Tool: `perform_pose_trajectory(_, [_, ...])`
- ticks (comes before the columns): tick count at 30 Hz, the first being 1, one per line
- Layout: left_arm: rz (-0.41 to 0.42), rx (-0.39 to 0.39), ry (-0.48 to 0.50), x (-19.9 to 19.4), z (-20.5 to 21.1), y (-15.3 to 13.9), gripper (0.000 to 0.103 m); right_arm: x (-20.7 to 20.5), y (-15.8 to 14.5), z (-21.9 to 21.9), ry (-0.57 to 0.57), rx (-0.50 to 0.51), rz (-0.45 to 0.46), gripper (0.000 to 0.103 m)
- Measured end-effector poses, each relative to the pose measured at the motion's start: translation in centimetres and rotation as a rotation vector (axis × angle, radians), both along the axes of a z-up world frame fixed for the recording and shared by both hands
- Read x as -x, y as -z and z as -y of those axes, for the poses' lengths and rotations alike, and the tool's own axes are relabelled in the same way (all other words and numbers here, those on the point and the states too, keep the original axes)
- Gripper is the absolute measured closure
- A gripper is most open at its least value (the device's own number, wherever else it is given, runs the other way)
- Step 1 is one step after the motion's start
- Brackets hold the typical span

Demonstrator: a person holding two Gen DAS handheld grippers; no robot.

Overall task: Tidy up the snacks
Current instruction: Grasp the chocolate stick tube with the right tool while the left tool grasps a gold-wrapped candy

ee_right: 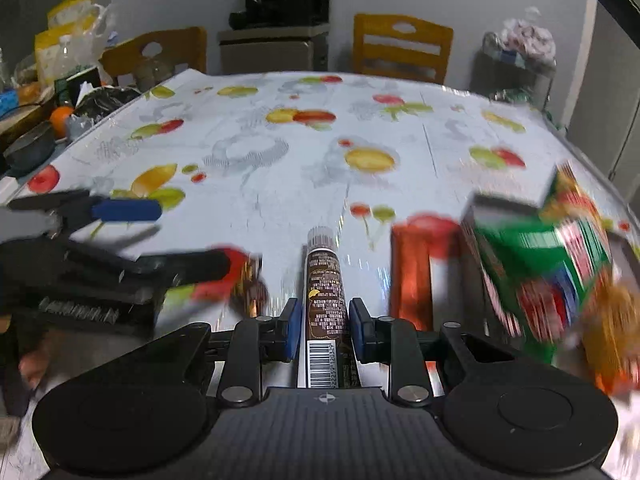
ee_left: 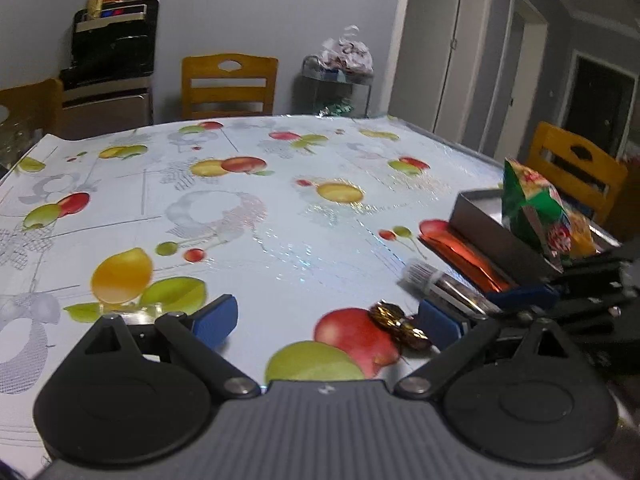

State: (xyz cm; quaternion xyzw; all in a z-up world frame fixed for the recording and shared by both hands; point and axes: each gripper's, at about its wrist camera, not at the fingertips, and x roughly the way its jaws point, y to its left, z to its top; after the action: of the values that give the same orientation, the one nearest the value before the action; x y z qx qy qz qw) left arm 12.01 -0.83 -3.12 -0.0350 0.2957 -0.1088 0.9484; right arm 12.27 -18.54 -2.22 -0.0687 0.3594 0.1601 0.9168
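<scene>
Brown snack tube (ee_right: 326, 292) clamped in right gripper (ee_right: 325, 330), just over tablecloth (ee_right: 280, 152). Left gripper (ee_left: 326, 322) spread wide, gold candy (ee_left: 398, 324) between fingers. Gray box (ee_left: 500, 232) holding green bag (ee_left: 532, 208).

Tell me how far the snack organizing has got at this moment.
Partly done. Done: a green snack bag already stands in the gray box. In hand: the right gripper is shut on a brown snack tube, low over the table. Left: an orange packet lies beside the box, and gold-wrapped candies sit just ahead of the open, empty left gripper.
</scene>
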Motion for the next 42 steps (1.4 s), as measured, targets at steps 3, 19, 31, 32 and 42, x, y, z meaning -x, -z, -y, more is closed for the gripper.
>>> perform_pose_trajectory(3, [-0.030, 0.016, 0.008, -0.6, 0.8, 0.3, 0.005, 1.7, 0.3, 0.5, 0.000, 0.008, 0.011, 0.076])
perform_pose_trajectory(19, [-0.050, -0.009, -0.026, -0.7, 1.1, 0.6, 0.025, 3.5, 0.4, 1.4, 0.000, -0.038, 0.003, 0.075])
perform_pose_trajectory(31, [-0.054, 0.024, -0.013, 0.4, -0.1, 0.5, 0.034, 3.6, 0.3, 0.6, -0.024, -0.053, 0.001, 0.062])
perform_pose_trajectory(32, [-0.053, 0.022, -0.012, 0.4, -0.1, 0.5, 0.034, 3.6, 0.3, 0.6, -0.022, -0.053, 0.006, 0.059])
perform_pose_trajectory(42, [-0.057, 0.023, 0.023, 0.4, 0.3, 0.6, 0.034, 3.0, 0.5, 0.0, -0.008, -0.029, 0.022, 0.053])
